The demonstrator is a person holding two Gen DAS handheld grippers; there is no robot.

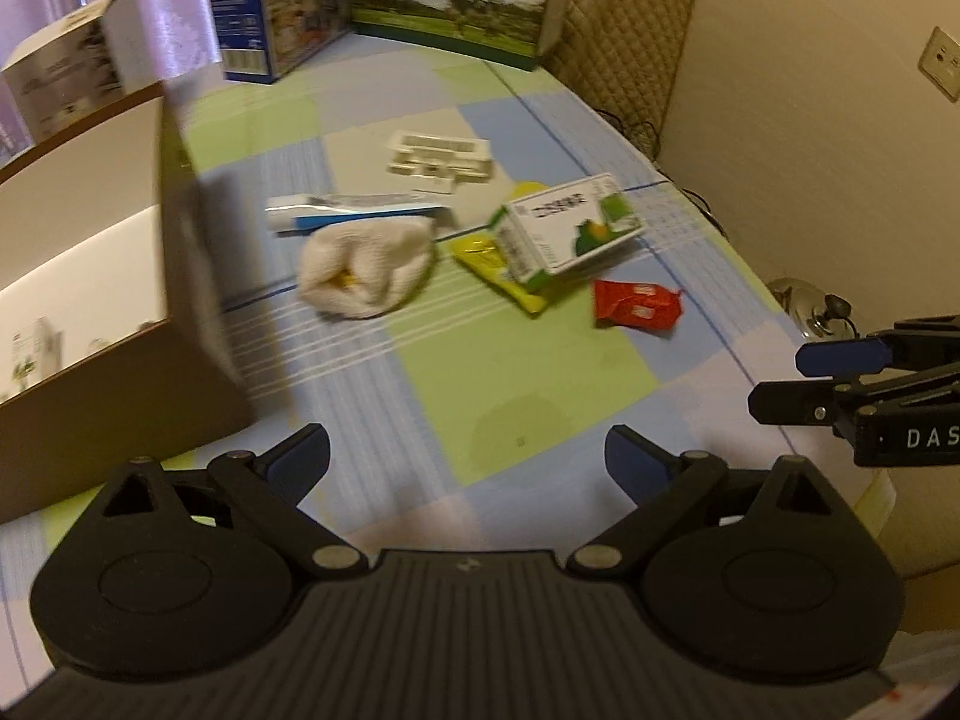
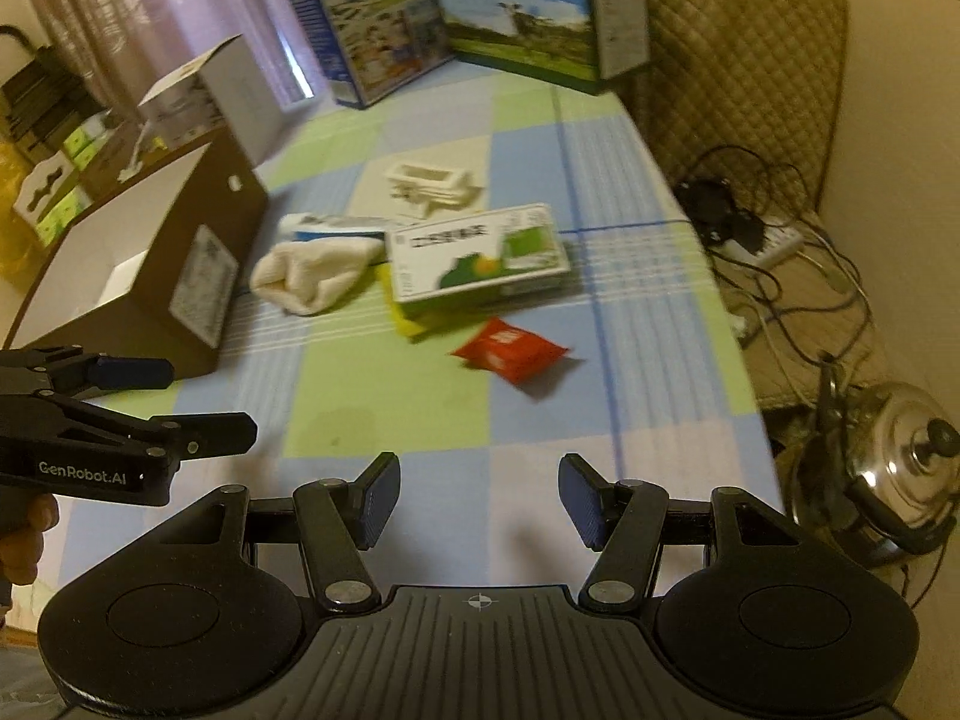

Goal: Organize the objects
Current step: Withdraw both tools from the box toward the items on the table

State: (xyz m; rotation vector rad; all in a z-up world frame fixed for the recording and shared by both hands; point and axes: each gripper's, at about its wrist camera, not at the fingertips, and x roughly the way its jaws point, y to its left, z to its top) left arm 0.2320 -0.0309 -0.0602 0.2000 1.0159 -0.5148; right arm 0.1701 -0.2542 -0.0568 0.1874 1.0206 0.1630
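both grippers [image 1: 468,459] [image 2: 478,498] gape empty; toothpaste tube [image 1: 354,211] lies crosswise, pointing at the cardboard box [image 1: 102,276].

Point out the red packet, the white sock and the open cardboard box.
red packet [image 2: 510,349]: right wrist view, middle of its printed top face.
white sock [image 2: 312,276]: right wrist view, middle of the bunched fabric.
open cardboard box [image 2: 201,285]: right wrist view, the labelled brown end wall.

Glossy metal kettle [image 2: 888,468], seemingly knitted sock [image 1: 366,264]
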